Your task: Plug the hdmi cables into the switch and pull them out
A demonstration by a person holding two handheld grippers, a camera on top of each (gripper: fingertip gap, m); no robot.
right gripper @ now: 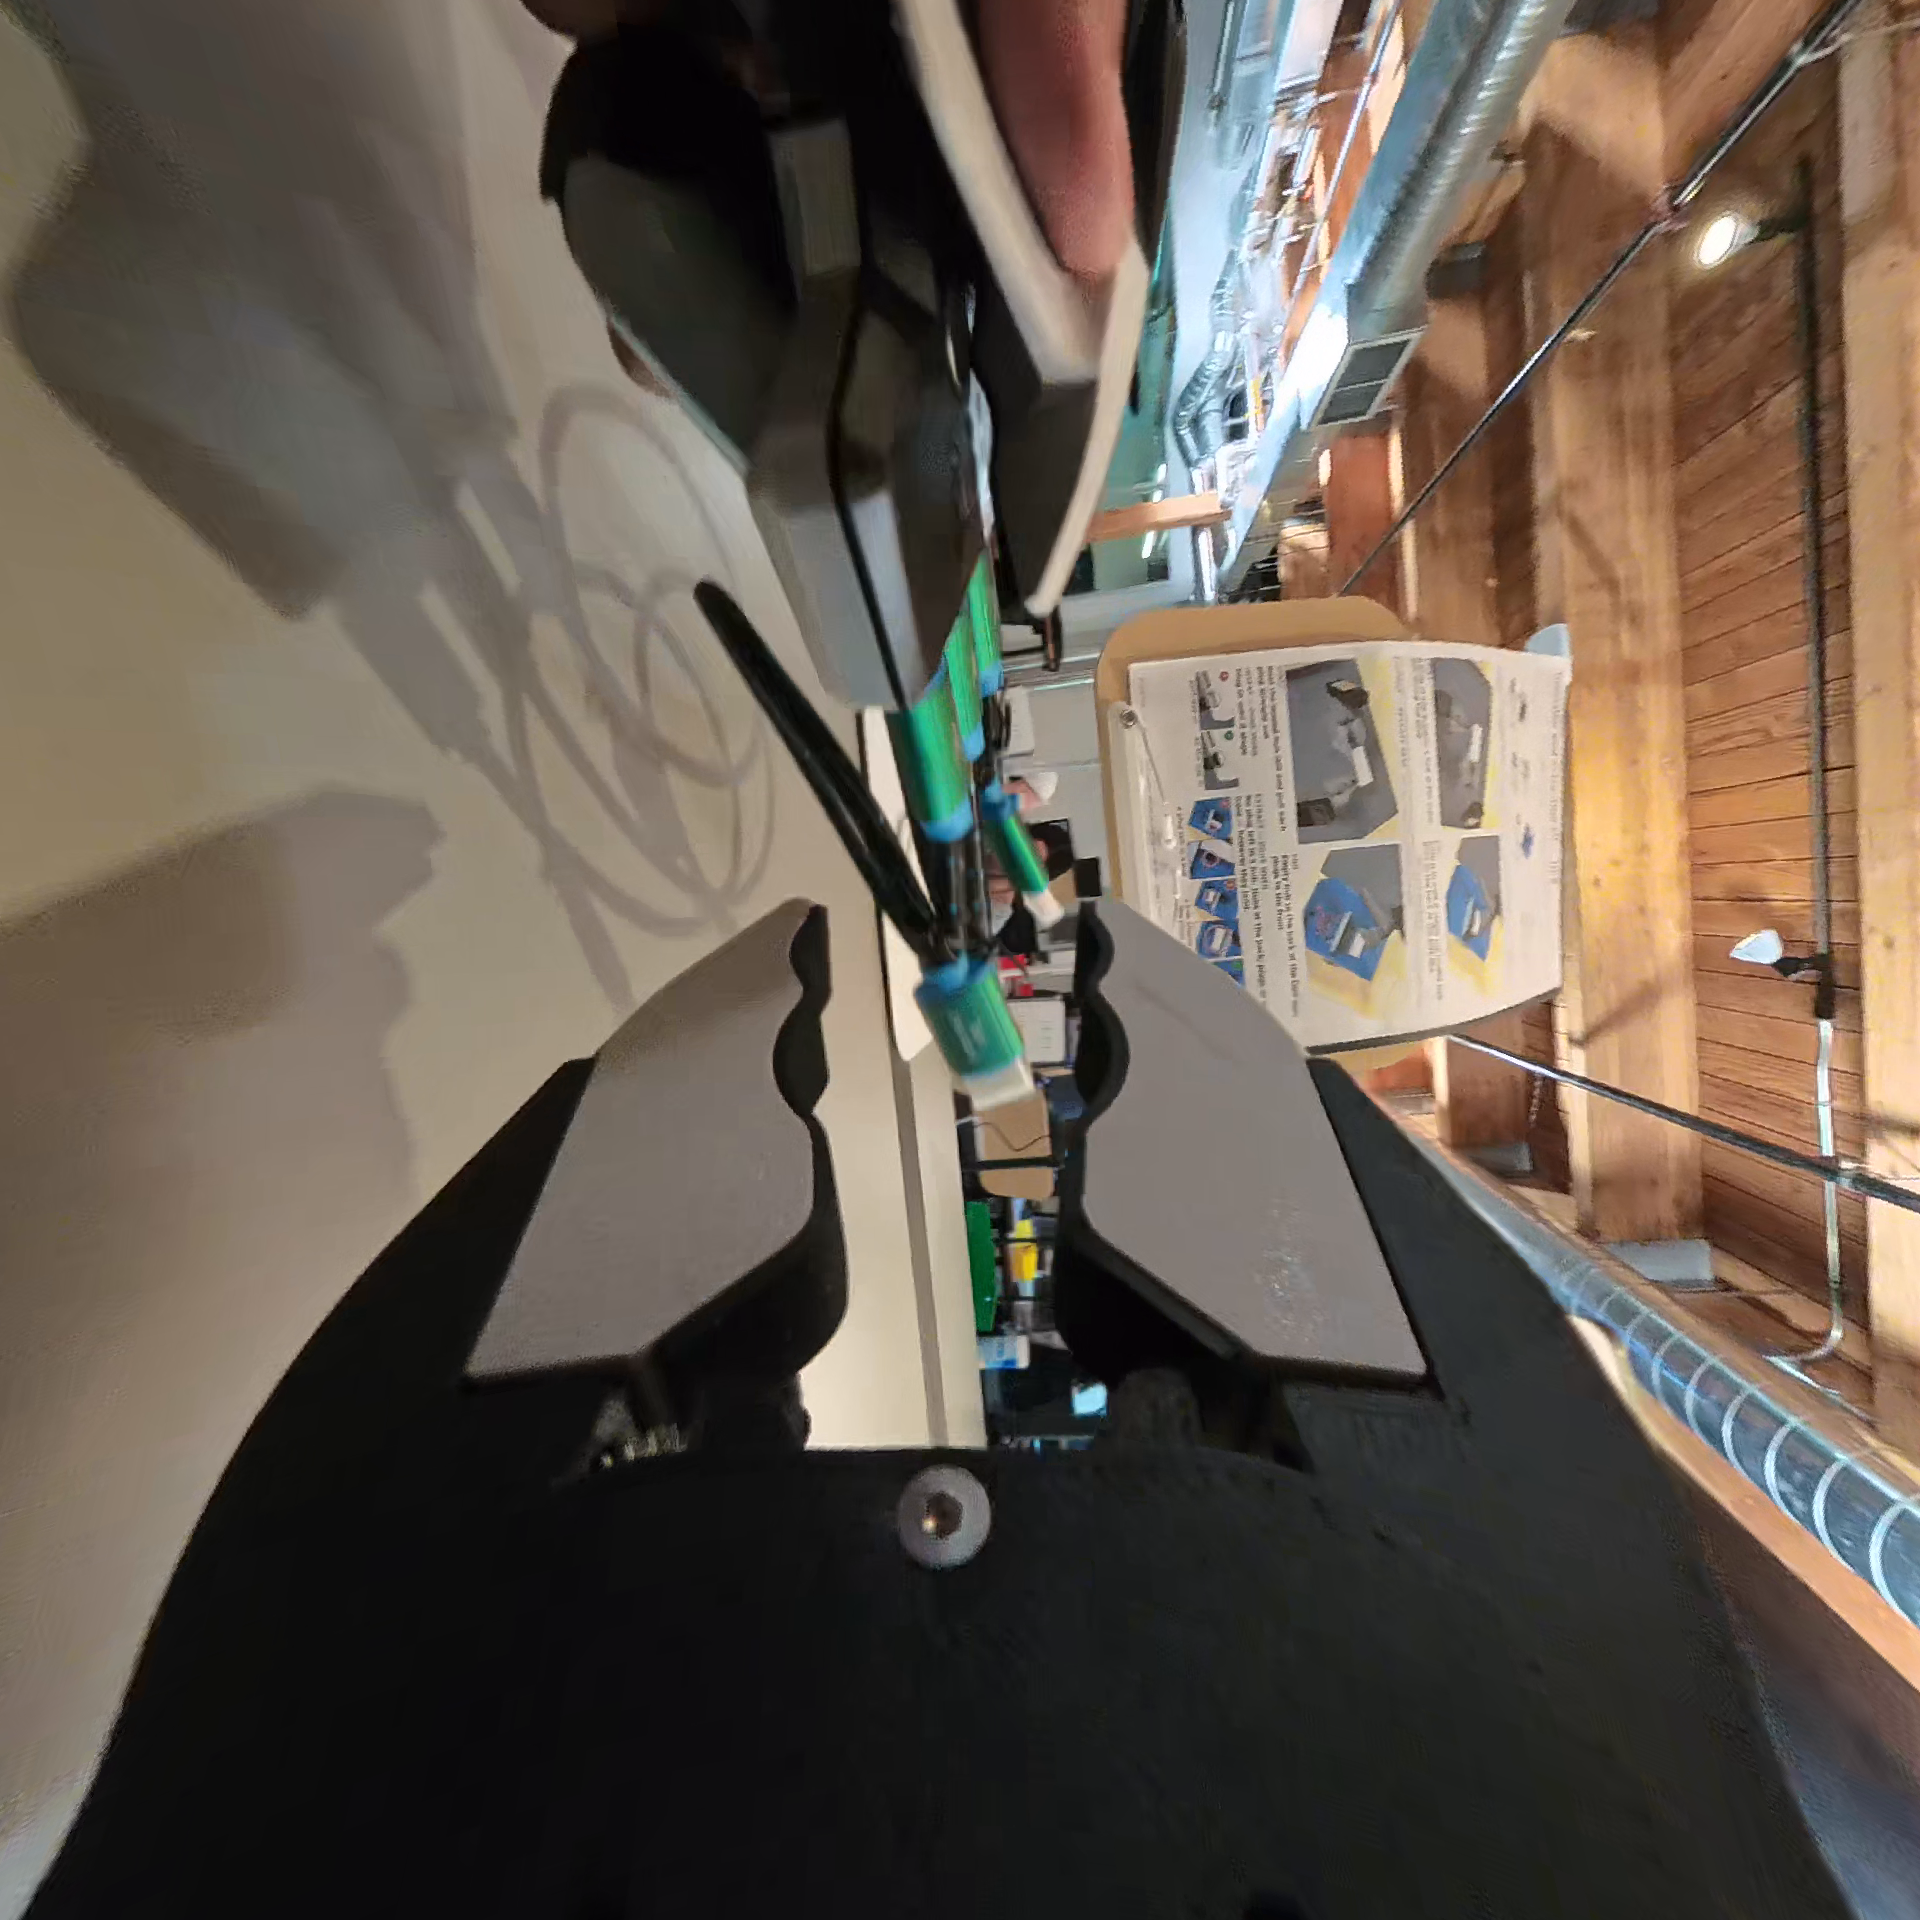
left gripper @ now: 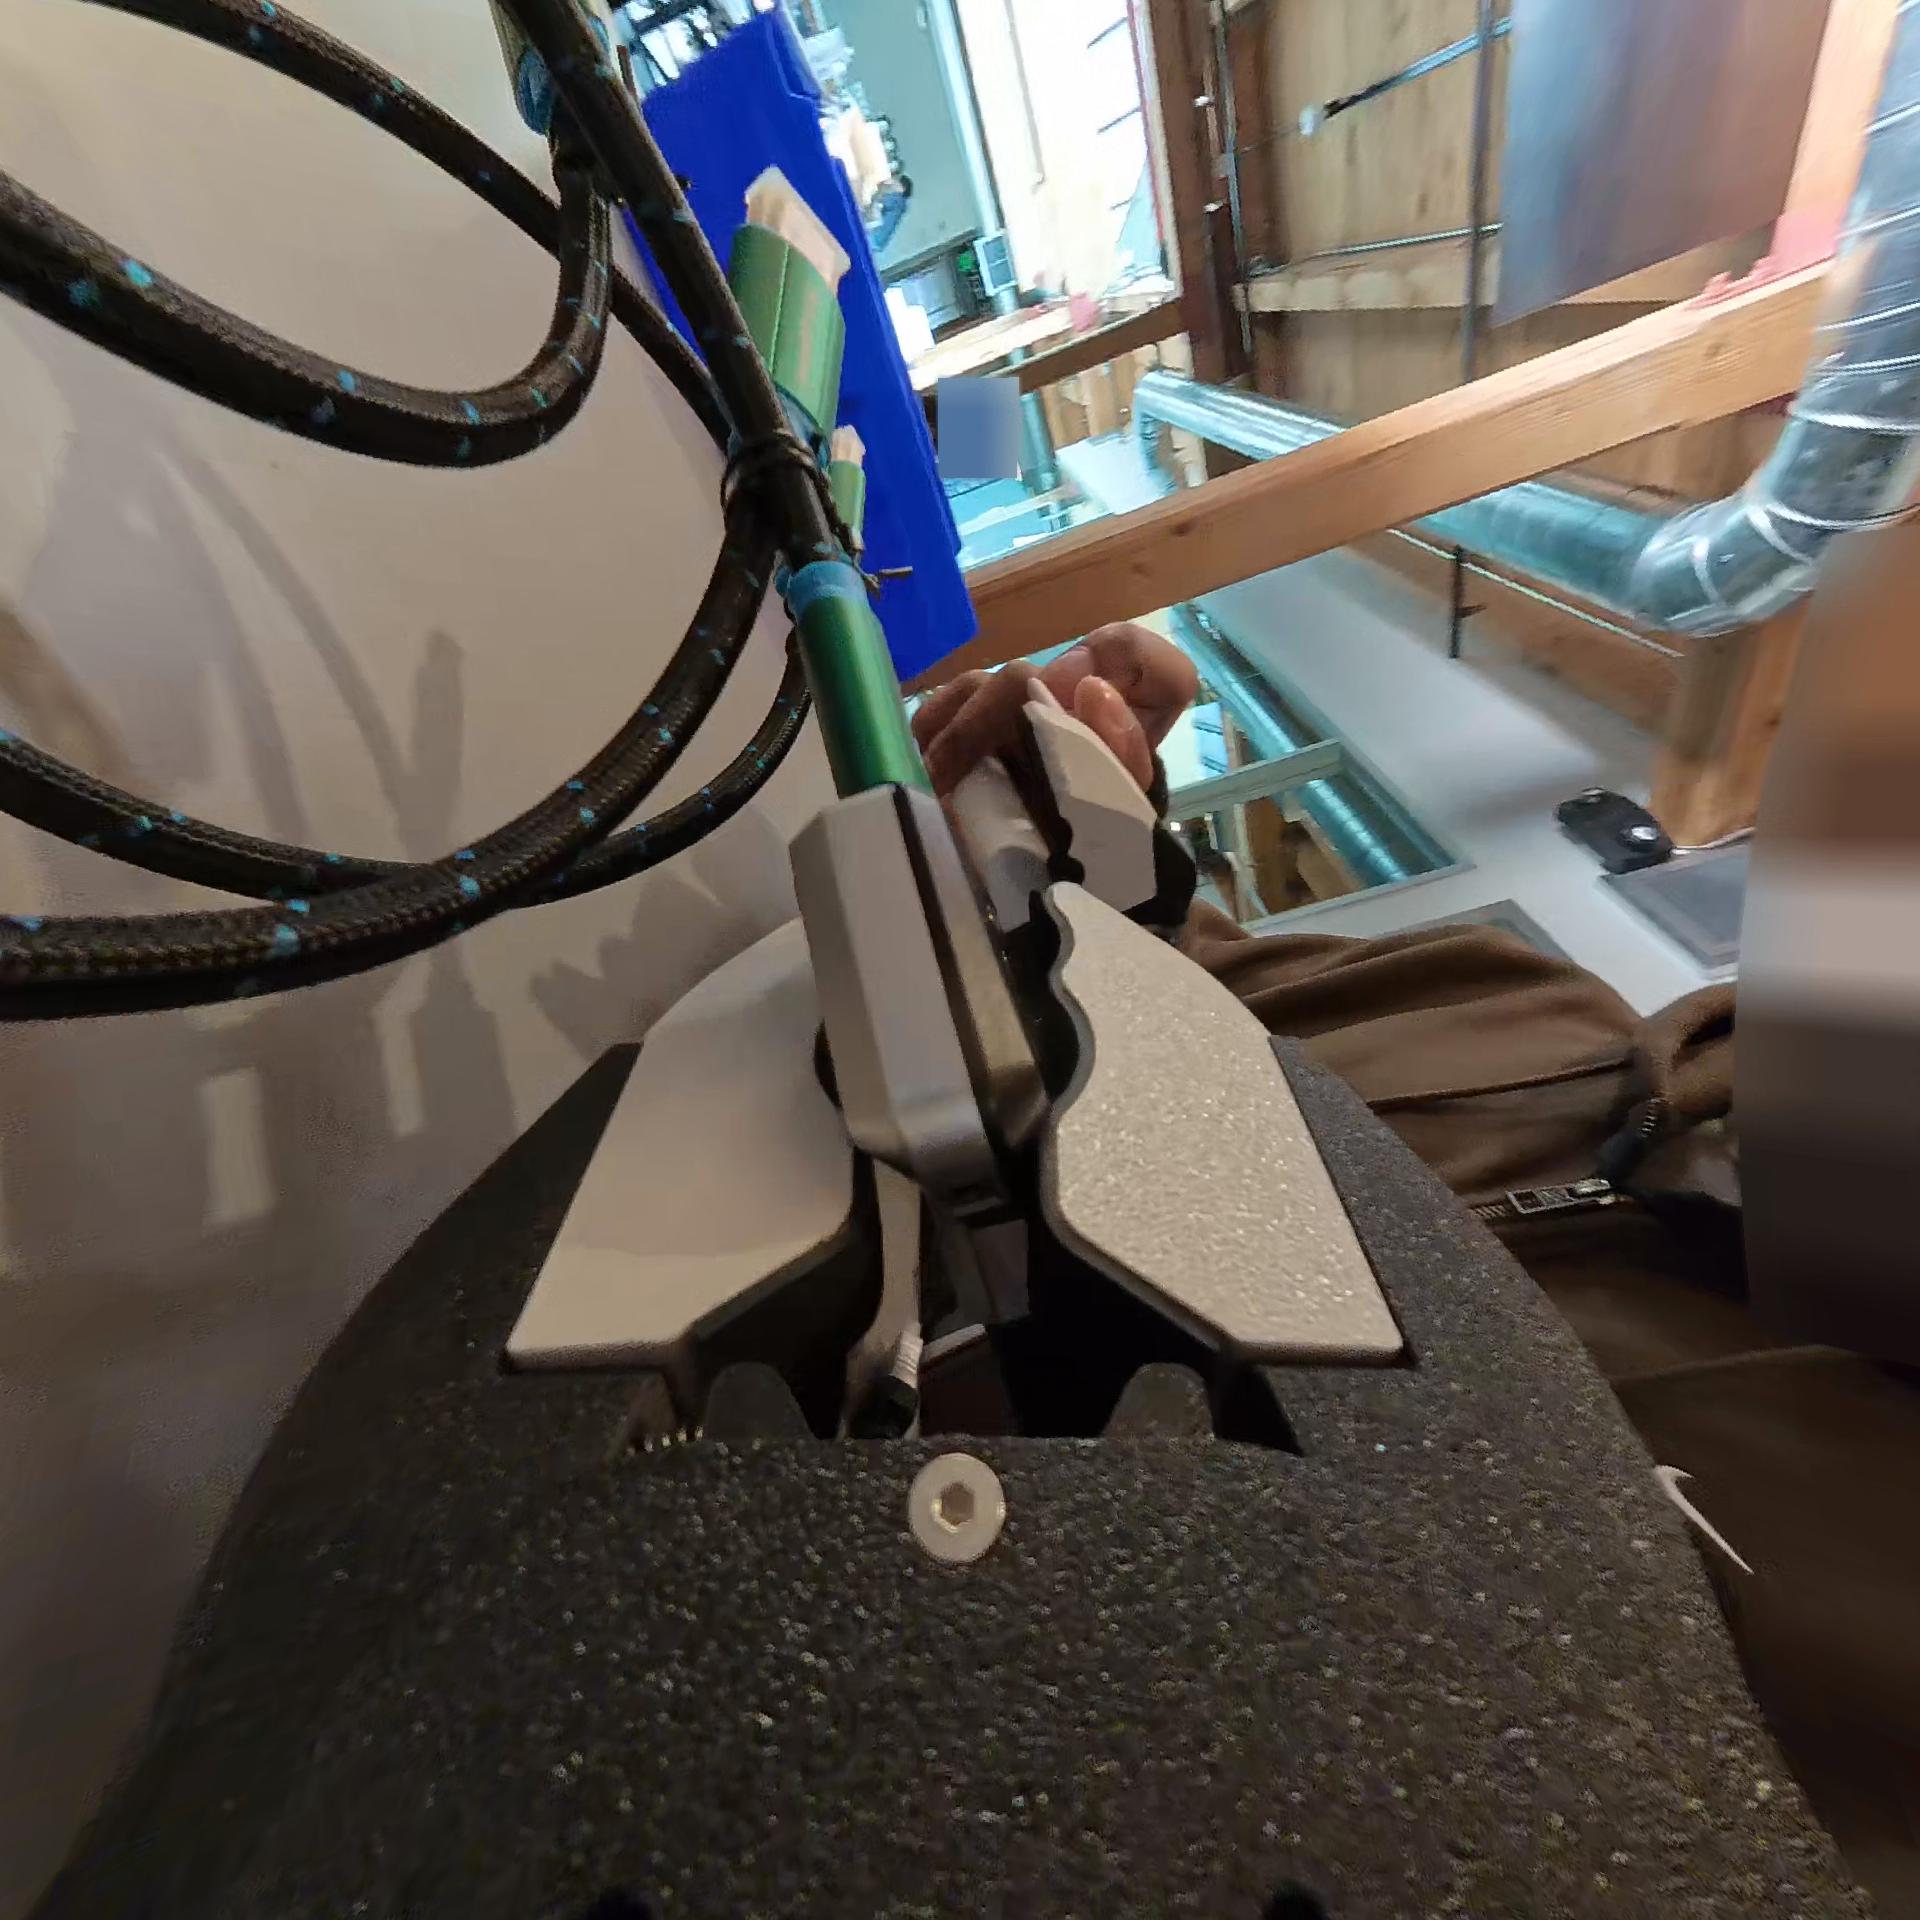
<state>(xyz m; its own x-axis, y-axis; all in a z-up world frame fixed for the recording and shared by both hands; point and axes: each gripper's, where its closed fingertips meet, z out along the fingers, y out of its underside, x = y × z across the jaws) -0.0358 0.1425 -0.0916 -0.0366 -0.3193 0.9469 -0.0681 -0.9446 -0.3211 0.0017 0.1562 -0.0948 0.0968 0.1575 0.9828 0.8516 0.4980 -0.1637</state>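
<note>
Left wrist view: the left tongs pinched a flat grey hub, rigid and probably light, by its faces. A green plug and stiff braided black cables sprouted from it above the white table.

Right wrist view: the right tongs stood spread around a dangling green connector, untouched; an instruction sheet hung behind.

A blue bin stands at the far side of the pale desk. Silver ducts run along timber beams overhead. A printed sheet on a brown board stands before wooden plank walls.
</note>
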